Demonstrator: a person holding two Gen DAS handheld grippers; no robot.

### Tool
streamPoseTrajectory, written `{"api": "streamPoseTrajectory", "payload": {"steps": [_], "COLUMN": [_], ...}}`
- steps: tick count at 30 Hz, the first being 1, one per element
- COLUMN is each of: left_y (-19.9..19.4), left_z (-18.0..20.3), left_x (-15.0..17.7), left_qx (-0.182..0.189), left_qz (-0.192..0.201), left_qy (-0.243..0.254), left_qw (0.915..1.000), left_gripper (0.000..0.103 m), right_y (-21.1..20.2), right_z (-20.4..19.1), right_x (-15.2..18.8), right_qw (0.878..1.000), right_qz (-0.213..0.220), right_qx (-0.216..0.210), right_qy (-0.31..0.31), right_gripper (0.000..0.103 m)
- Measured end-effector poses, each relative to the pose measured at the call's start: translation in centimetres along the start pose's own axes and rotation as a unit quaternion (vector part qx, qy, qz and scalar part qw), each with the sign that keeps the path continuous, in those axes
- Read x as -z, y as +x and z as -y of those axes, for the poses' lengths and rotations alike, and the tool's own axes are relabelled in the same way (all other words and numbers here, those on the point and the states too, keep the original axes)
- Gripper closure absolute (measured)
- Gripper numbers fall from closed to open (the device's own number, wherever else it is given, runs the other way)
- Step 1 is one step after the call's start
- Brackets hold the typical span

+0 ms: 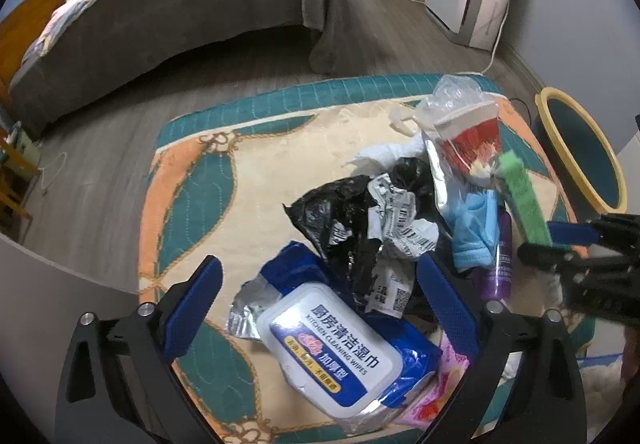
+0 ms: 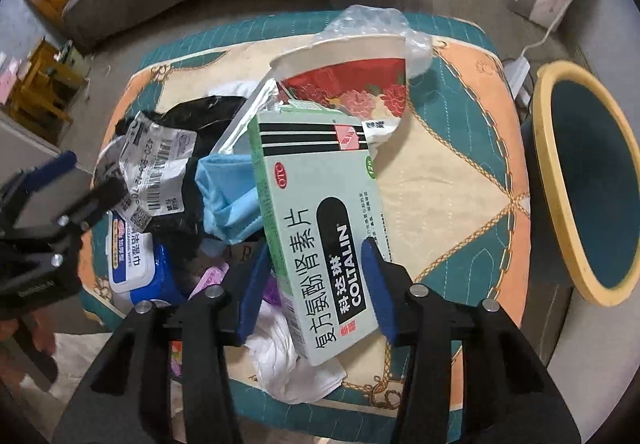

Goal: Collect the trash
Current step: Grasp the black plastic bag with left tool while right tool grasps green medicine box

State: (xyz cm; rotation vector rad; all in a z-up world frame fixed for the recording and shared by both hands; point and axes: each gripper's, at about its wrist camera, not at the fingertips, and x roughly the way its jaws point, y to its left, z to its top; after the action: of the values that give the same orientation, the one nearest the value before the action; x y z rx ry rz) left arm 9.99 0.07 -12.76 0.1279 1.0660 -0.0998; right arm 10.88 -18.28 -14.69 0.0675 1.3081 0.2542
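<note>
- Here the right tool (image 2: pixel 316 284) grips a green box (image 2: pixel 320 228), a blue pad pressed on each long side; the box tilts up off the pile near the quilt's (image 2: pixel 452 171) right half.
- The left tool (image 1: pixel 320 308) stands wide open over a blue wipes pack (image 1: pixel 340 348), one finger on either side, no pad touching it; the pack lies at the quilt's near edge.
- Beyond the pack sit a crumpled black bag (image 1: pixel 336 215) and a torn label wrapper (image 1: pixel 404 219), touching each other.
- A blue cloth (image 2: pixel 228 199) lies just left of the box, and a red paper cup (image 2: pixel 352 79) lies tilted on its side behind it, toward the far edge.
- A clear plastic bag (image 2: pixel 372 19) sits behind the cup.
- White tissue (image 2: pixel 288 368) lies under the box at the near edge.
- A yellow-rimmed bin (image 2: pixel 560 179) stands beside the quilt's right edge.
</note>
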Motion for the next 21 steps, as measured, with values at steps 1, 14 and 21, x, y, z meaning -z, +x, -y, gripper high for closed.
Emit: {"api": "streamPoseTrajectory", "payload": {"steps": [1,14,21], "left_y": [0.2,0.7,0.2], "left_z": [0.2,0.3,1.3], "left_x": [0.0,-0.1,0.1], "left_qx": [-0.002,0.044,0.025], "left_qz": [-0.002,-0.02,-0.014], "left_qy": [0.003,-0.009,0.039], "left_qw": [1.0,0.9988,0.9988], "left_gripper": [0.007,0.05,0.096], "right_y": [-0.4,-1.1,-1.9], "right_z": [0.4,4.1,2.7], "right_x": [-0.2,0.5,0.5], "right_qw": [1.0,0.998,0.998], "right_qz": [0.006,-0.018,-0.001], "right_qx": [0.001,0.038,0.064], "right_qy": [0.008,0.055,0.021], "right_gripper": [0.067,0.075,0.085]}}
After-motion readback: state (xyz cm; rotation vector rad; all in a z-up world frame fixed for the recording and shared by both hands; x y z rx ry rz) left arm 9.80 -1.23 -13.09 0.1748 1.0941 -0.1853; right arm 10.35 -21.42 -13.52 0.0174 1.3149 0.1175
